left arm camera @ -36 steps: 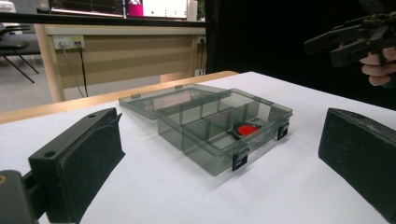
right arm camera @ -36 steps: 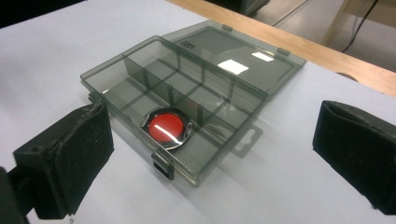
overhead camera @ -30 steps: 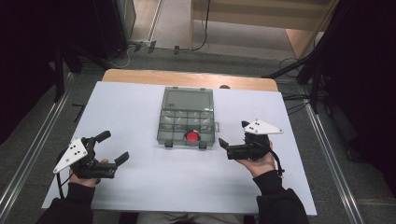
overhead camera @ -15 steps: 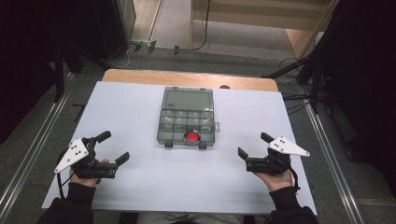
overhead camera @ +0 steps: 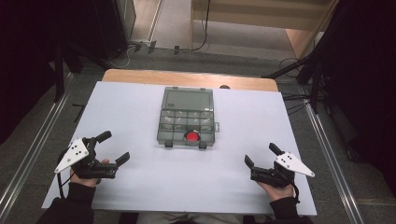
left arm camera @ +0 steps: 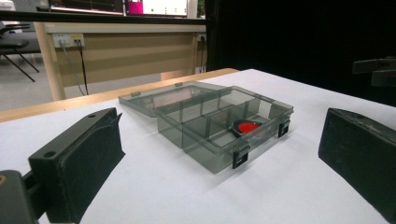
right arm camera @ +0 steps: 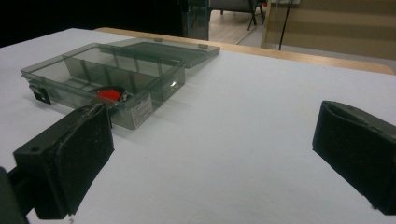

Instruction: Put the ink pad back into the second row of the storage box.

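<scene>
A smoky clear compartment box [overhead camera: 187, 119] lies in the middle of the white table [overhead camera: 187, 191], its lid open flat toward the far side. A round red piece [overhead camera: 192, 136] rests in a front compartment. My left gripper [overhead camera: 116, 146] is open near the front left, well apart from the box. My right gripper [overhead camera: 260, 154] is open at the front right, also apart from it. In the left gripper view the box [left arm camera: 205, 121] and red piece [left arm camera: 245, 127] show between the wide-set pads [left arm camera: 77, 158]. The right gripper view has the box [right arm camera: 107, 70] and red piece [right arm camera: 111, 94] at upper left.
A wooden table edge [overhead camera: 187, 78] shows beyond the white surface. Metal rails [overhead camera: 28, 154] run along the floor on both sides, and cables and stands [overhead camera: 299, 70] lie at the back. Bare white surface stretches between the box and both grippers.
My right gripper has drawn back from beside the box's right end to the front right of the table. The left gripper and the box have stayed put.
</scene>
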`<action>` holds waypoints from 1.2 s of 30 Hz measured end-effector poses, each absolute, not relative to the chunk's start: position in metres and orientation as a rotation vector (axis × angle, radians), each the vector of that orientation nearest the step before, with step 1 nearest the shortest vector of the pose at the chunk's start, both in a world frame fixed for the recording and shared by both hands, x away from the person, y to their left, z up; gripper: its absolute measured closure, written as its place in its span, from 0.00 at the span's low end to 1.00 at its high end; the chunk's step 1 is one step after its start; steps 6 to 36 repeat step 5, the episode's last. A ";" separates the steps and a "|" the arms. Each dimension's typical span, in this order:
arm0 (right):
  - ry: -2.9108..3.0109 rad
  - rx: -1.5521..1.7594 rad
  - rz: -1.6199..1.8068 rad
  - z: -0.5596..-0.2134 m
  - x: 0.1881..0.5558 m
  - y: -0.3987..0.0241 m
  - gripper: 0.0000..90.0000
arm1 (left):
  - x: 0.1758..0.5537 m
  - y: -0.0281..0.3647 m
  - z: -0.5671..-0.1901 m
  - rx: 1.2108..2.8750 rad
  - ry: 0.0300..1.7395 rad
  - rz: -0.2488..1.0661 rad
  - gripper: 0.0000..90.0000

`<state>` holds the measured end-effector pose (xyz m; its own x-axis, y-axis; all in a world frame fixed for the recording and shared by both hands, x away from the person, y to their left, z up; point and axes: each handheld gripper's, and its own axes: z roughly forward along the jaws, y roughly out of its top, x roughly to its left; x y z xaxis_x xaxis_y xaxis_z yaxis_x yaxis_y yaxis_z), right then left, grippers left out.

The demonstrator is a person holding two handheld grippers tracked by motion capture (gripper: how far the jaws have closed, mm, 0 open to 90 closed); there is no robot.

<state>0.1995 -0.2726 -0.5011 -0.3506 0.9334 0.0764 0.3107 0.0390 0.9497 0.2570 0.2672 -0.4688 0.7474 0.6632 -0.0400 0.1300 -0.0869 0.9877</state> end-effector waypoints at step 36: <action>1.743 1.233 1.295 -0.501 0.198 -0.270 0.00 | 0.257 0.268 -0.468 1.620 0.648 0.499 0.00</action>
